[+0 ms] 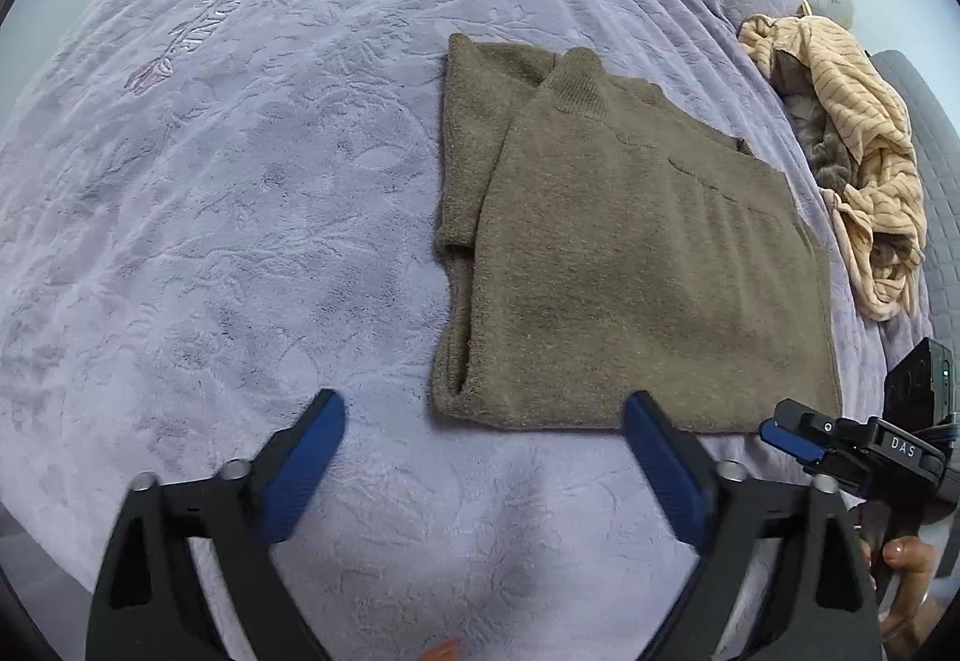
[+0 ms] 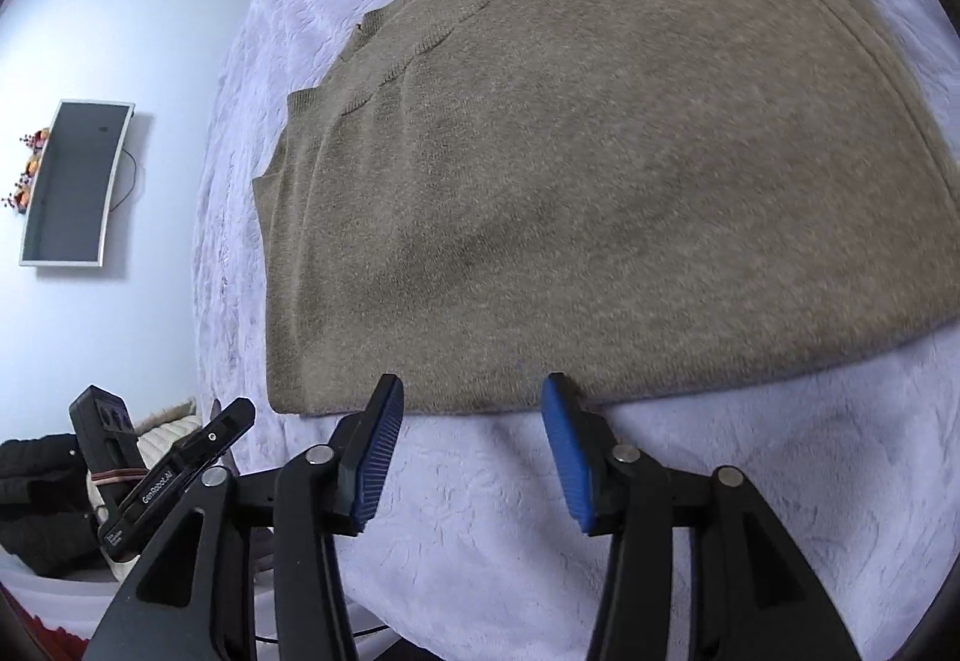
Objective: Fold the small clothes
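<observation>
A brown knit sweater lies folded flat on the lavender plush blanket, one sleeve laid along its left side. My left gripper hangs over the blanket just short of the sweater's near left corner, jaws wide apart and empty. In the right wrist view the sweater fills the frame. My right gripper is open, its blue fingertips at the sweater's near edge with nothing pinched. The right gripper also shows low on the right of the left wrist view, by the sweater's near right corner.
A heap of beige striped clothing with a grey furry piece lies at the bed's far right edge. A person's hand holds the right tool. A dark wall screen and dark clothes lie left, beyond the bed.
</observation>
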The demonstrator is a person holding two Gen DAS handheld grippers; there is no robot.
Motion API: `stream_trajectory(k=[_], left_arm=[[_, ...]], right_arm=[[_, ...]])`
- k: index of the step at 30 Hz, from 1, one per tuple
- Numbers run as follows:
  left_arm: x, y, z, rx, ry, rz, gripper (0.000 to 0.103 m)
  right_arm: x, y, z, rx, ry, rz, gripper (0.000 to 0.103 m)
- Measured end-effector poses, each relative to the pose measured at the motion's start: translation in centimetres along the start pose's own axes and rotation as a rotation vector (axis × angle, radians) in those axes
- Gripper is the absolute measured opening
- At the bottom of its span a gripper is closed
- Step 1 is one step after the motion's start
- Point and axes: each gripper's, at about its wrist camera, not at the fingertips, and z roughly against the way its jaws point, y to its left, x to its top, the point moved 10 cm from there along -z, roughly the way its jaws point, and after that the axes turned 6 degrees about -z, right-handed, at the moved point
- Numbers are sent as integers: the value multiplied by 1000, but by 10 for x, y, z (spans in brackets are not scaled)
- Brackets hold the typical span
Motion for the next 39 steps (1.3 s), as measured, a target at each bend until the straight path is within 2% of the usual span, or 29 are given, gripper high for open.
stream_trajectory(k=[4,8,10,19,24,25,26,27,31,34,35,36,38,39], left_arm=[[-7,-14,-11,-65,48,31,102],[-21,-29,-34,-166,131,125,102],[-26,-34,-44,-185,148,160,102],[-22,-50,-63,-292,160,279,102],[-16,-60,-71,-390,158,350,102],[-14,-62,-72,-396,150,355,102],[-11,-63,-73,-398,144,360,102],[-8,-64,-75,-401,135,368,102],[6,-61,-78,-395,79,409,102],[25,-51,-75,-332,1,411,102],[31,-47,-73,-291,-24,394,98],[36,-43,-72,-245,-42,370,93],[43,-36,-73,-142,-44,303,68],[47,-34,-74,-107,-49,271,59]], right_arm=[[-6,-2,-5,50,14,-32,53],[-15,-5,-17,97,47,-82,53],[-20,-8,-25,119,60,-115,53],[-14,-15,-37,242,21,-275,53],[-1,-10,-40,327,-16,-335,53],[2,-8,-40,333,-27,-336,47],[5,-6,-39,331,-38,-331,23],[9,-4,-38,318,-49,-318,11],[23,19,-22,354,-86,-251,9],[27,31,-11,363,-92,-206,9],[26,31,-8,364,-88,-200,9],[26,31,-8,357,-83,-194,9],[22,26,-13,335,-69,-189,9],[21,24,-16,326,-59,-193,9]])
